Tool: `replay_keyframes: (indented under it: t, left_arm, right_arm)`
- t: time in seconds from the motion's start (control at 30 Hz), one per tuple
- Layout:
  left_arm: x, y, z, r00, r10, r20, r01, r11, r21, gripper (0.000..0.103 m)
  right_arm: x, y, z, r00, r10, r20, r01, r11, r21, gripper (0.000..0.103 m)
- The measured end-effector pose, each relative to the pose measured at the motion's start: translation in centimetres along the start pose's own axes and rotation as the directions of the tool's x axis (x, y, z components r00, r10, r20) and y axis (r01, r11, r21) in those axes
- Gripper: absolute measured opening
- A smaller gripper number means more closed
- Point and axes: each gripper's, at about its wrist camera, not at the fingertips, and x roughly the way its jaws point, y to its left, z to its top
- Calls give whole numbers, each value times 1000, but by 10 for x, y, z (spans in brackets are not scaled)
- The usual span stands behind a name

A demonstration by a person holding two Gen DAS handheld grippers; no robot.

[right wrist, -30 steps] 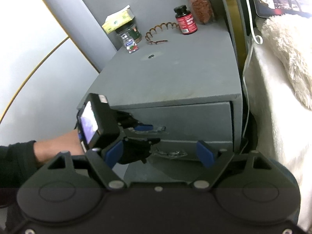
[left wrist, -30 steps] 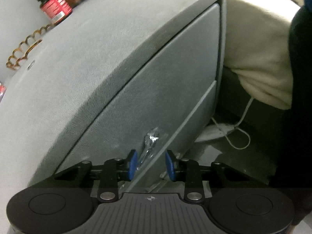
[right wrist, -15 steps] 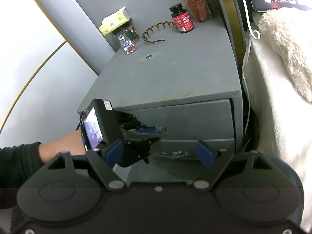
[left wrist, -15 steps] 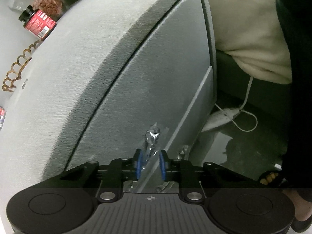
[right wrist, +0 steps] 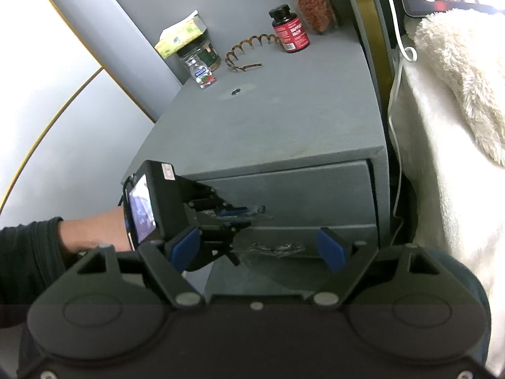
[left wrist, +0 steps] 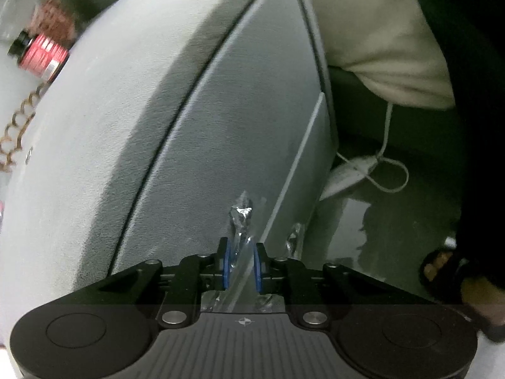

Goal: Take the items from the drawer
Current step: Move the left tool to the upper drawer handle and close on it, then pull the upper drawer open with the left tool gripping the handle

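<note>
Your left gripper (left wrist: 241, 263) is closed on the handle (left wrist: 240, 218) of the top drawer (left wrist: 240, 132), with the blue pads pressing it from both sides. The handle is a small clear piece, like glass or acrylic, and it sits low on the drawer front, near the middle. The drawer is not yet pulled out, so the items inside are hidden and you cannot say what they are.

Your right gripper (right wrist: 257, 248) hangs in front of the nightstand (right wrist: 284, 120) with its jaws wide apart and nothing between them.

I think the handle is hard and smooth, so it may slip from the pads if you pull at an angle. It also looks thin and perhaps fragile, so a twist could break it or loosen it. Pull straight out, along the line of the drawer, and keep the pads on the thick middle part of the handle, not on its tip.

The drawer front looks like painted wood, stiff and probably not light. It may stick at first. A second handle (right wrist: 277, 248) is on the lower drawer (right wrist: 315, 237), just under the first; do not catch it.
</note>
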Motion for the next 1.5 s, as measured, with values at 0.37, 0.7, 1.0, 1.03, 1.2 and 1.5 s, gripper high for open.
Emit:
replay_keyframes:
  t: [0.37, 0.7, 1.0, 1.03, 1.2, 1.5]
  left_arm:
    - [14, -31, 5, 993, 116, -36, -108, 979, 173, 21]
    - [9, -23, -3, 997, 73, -8, -72, 990, 118, 23]
    - [6, -11, 5, 999, -14, -51, 21, 990, 142, 23]
    - [6, -11, 6, 999, -13, -51, 20, 990, 139, 23]
    - [15, -34, 5, 994, 109, -18, -106, 986, 129, 35]
    - [15, -11, 9, 999, 48, -17, -47, 997, 58, 22]
  right_arm:
    - [1, 1, -1, 1000, -2, -3, 2, 1000, -4, 80]
    - [0, -3, -1, 1000, -4, 4, 4, 1000, 3, 80]
    - [0, -6, 0, 1000, -7, 6, 7, 1000, 14, 80]
    - [0, -6, 1, 1000, -8, 5, 8, 1000, 13, 80]
    - [0, -6, 1, 1000, -8, 4, 8, 1000, 15, 80]
    - [0, -2, -1, 1000, -8, 1, 8, 1000, 1, 80]
